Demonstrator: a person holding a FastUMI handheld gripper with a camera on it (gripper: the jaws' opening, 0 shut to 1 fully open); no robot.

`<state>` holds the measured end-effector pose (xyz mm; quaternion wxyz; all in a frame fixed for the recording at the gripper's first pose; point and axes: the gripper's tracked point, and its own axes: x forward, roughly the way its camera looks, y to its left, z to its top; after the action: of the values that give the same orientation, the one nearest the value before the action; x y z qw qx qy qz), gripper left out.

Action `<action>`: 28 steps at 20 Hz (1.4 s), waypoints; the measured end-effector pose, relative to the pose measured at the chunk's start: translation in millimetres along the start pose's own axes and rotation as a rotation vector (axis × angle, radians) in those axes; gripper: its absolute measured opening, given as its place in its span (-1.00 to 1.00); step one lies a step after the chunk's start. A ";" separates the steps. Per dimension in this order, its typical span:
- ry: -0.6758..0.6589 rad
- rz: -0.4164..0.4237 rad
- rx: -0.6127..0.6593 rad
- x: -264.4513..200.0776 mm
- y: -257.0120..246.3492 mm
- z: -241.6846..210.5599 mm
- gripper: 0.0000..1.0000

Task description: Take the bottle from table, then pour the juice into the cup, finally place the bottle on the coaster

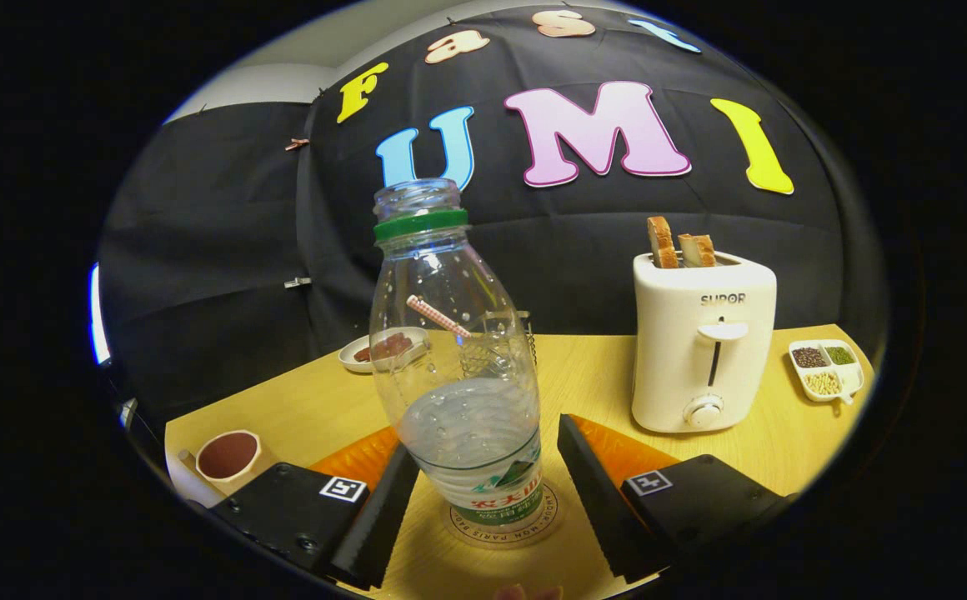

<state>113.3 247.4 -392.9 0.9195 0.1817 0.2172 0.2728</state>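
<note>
A clear plastic bottle point(458, 367) with a green neck ring and no cap stands upright on a round printed coaster point(533, 525), with a little clear liquid in its lower part. My gripper point(483, 442) is open around the bottle's base. The left finger lies close against the bottle's side, and a narrow gap shows between the right finger and the bottle. Just beyond the bottle, seen partly through it, stands a glass cup point(517, 333) with a pink checked straw point(438, 317).
A white toaster point(704, 350) with two bread slices stands to the right beyond the fingers. A divided dish of grains point(825, 368) sits further right, a small plate point(358, 350) of red pieces at the back left, and a small cup of brown stuff point(229, 454) beside the left finger.
</note>
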 end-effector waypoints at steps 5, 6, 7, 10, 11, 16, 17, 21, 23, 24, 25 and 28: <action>0.017 -0.007 0.007 -34.9 8.5 1.3 0.93; 0.024 -0.015 0.019 -44.4 10.9 3.2 0.93; 0.026 -0.023 0.030 -57.0 14.9 7.5 0.93; 0.008 -0.067 0.039 -97.9 25.5 31.4 0.93; 0.001 -0.088 0.029 -112.5 28.4 40.0 0.94; -0.034 -0.159 0.009 -164.7 34.1 91.0 0.93; -0.042 -0.178 -0.012 -173.4 34.4 102.1 0.93; -0.090 -0.246 -0.066 -204.4 37.9 145.0 0.93; -0.103 -0.289 -0.126 -220.3 37.6 166.6 0.93; -0.115 -0.317 -0.165 -229.9 35.6 180.3 0.93; -0.127 -0.333 -0.188 -238.5 35.1 192.4 0.94; -0.150 -0.365 -0.224 -262.3 41.5 220.2 0.90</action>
<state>7.1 80.3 -110.4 0.9816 0.0560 0.1458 0.1100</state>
